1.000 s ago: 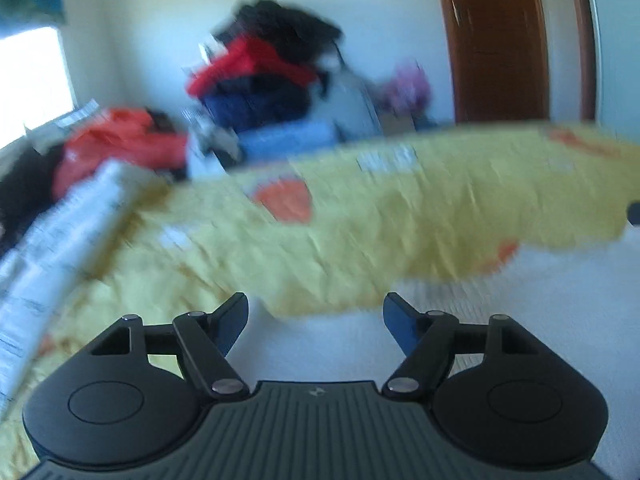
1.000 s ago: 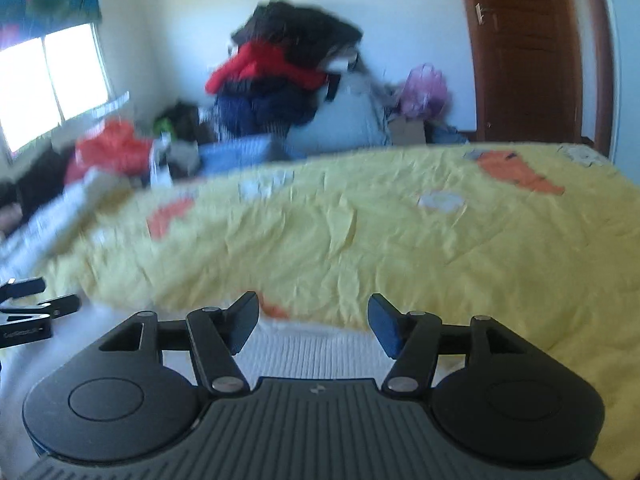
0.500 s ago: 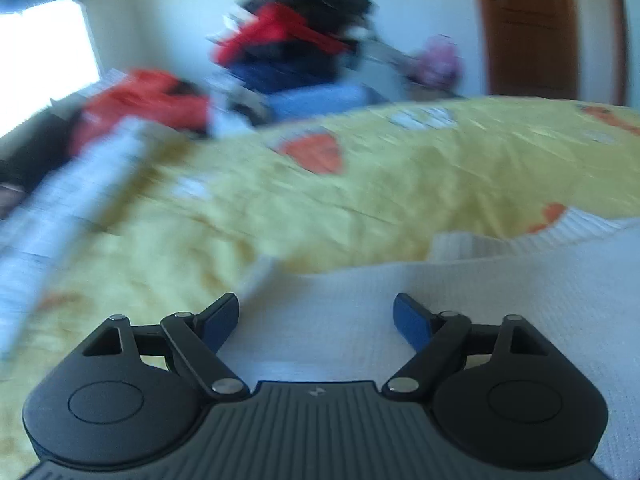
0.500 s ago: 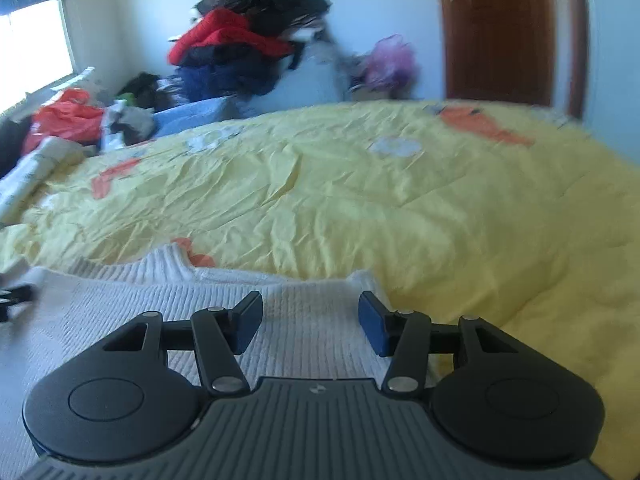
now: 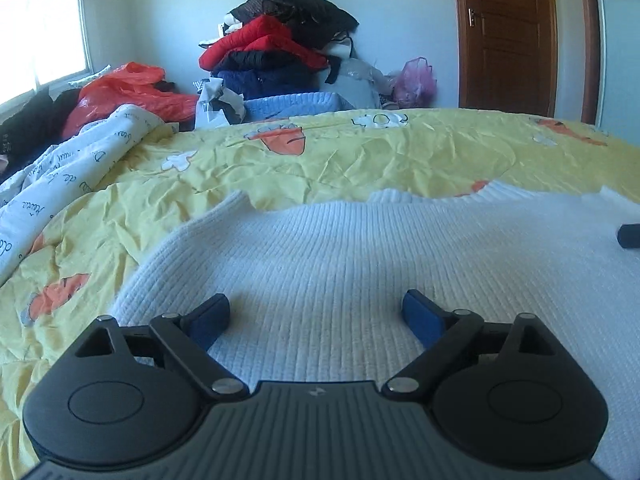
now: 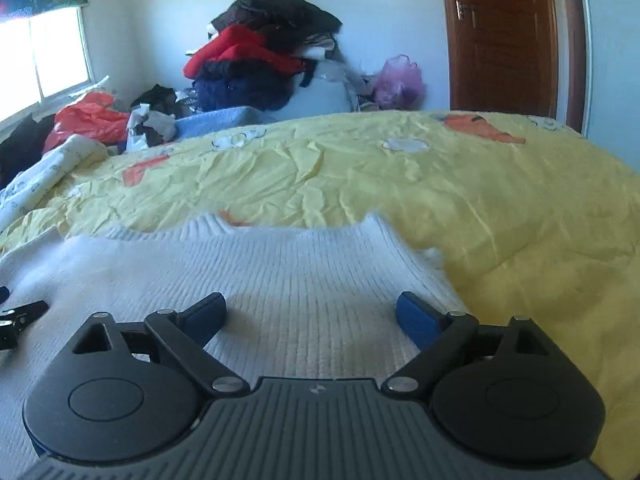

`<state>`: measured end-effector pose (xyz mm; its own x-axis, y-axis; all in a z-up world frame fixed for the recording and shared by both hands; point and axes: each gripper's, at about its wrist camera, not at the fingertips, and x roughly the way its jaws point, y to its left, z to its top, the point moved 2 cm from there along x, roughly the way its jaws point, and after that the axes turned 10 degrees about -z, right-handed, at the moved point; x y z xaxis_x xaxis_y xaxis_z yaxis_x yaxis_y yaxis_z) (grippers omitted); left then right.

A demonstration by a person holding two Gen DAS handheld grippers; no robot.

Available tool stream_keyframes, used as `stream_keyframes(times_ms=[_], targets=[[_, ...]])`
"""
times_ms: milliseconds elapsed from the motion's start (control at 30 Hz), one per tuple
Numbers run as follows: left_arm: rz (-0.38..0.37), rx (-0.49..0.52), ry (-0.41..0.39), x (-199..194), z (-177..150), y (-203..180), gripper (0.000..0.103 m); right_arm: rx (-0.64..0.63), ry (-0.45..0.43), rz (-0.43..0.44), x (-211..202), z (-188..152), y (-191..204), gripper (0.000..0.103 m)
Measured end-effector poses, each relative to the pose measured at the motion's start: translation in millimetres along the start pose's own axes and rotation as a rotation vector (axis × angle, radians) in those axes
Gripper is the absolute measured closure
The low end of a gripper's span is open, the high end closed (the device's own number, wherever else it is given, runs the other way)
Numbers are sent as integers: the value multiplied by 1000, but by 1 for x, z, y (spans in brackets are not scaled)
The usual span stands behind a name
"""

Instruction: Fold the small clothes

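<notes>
A white ribbed knit sweater (image 5: 360, 248) lies spread flat on the yellow bedspread (image 5: 360, 156), collar toward the far side. My left gripper (image 5: 316, 316) hovers low over the sweater's left part, its jaws opening wide with nothing pinched between the blue pads. In the right wrist view the same sweater (image 6: 248, 268) fills the near left, and my right gripper (image 6: 312, 314) sits over its right part near the edge, jaws also opening, only flat knit below them. The tip of the right gripper (image 5: 628, 235) shows at the left view's right edge; the left gripper (image 6: 18, 320) shows at the right view's left edge.
A rolled white printed quilt (image 5: 60, 172) lies along the bed's left side. Beyond the bed stand a tall pile of red, black and navy clothes (image 5: 276, 48), an orange bag (image 5: 132, 88), a pink bag (image 5: 414, 80) and a brown door (image 5: 504, 36).
Both grippers have come down and forward over the white sweater, which now fills the near view. Both pairs of jaws have spread wider.
</notes>
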<state>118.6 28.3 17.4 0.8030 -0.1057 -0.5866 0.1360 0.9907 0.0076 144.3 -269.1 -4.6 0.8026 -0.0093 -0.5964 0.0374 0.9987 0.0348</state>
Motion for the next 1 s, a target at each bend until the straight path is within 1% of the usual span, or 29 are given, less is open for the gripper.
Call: stream_keyframes(times_ms=[67, 133, 200, 300, 333, 433, 500, 533, 567, 600, 633, 667, 800, 867, 1000], targets=[[1, -2, 0, -1, 0, -1, 8, -56, 5, -29, 1, 0, 11, 8], [-3, -7, -2, -1, 0, 0, 8, -70, 22, -63, -2, 7, 18, 12], [-4, -8, -4, 0, 0, 2, 8, -64, 16, -83, -11, 11, 26, 15], [-1, -7, -6, 1, 0, 3, 8, -91, -42, 20, -33, 18, 50, 13], [-2, -7, -5, 1, 0, 3, 8, -112, -50, 37, -36, 21, 59, 13], [-1, -7, -5, 1, 0, 3, 8, -175, -62, 71, -31, 26, 85, 13], [-3, -9, -6, 1, 0, 3, 8, -201, -36, 66, -17, 25, 95, 12], [-3, -8, -5, 1, 0, 3, 8, -214, -10, 53, -6, 19, 97, 12], [-6, -11, -6, 1, 0, 3, 8, -223, 24, 29, 6, 12, 97, 9], [-10, -15, -7, 1, -1, 4, 8, -204, 8, 38, 12, 3, 92, 7], [-14, -20, -6, 1, -1, 4, 8, -167, 0, 67, 13, 3, 86, 7], [-19, -26, -6, 2, -1, 5, 8, -151, 8, 78, 13, 5, 84, 7], [-10, -37, -15, -5, -2, 7, 8, -166, 4, 74, 11, 3, 86, 6], [-2, -50, -28, -21, -5, 11, 8, -160, 0, 76, 8, 2, 86, 6], [-33, -58, -24, -56, -19, 22, 8, -160, -6, 75, 8, 2, 87, 6]])
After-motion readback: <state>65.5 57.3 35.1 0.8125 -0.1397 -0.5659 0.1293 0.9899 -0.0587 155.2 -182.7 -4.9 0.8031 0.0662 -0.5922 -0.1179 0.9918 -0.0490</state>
